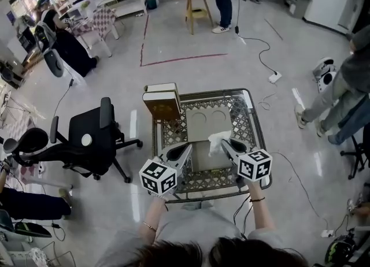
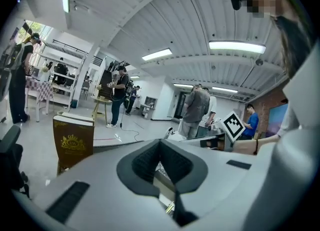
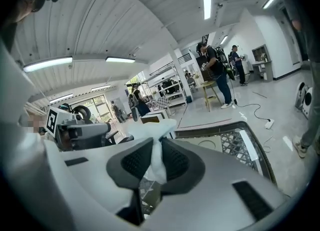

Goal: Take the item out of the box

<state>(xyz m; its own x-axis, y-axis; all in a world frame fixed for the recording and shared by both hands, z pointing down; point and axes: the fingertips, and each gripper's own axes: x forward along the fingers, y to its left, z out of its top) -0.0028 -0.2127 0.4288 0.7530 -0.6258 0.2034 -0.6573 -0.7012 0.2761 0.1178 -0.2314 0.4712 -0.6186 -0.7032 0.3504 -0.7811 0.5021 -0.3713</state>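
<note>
Above lattice-patterned table point(image 1: 214, 91) | right gripper point(image 1: 224, 143) pinches crumpled white tissue point(image 3: 147, 129) | left gripper point(image 1: 188, 146) clenched

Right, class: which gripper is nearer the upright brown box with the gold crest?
Left. The left gripper is just short of the brown box, slightly to its right; the right gripper, pinching white tissue paper, is further right.
</note>
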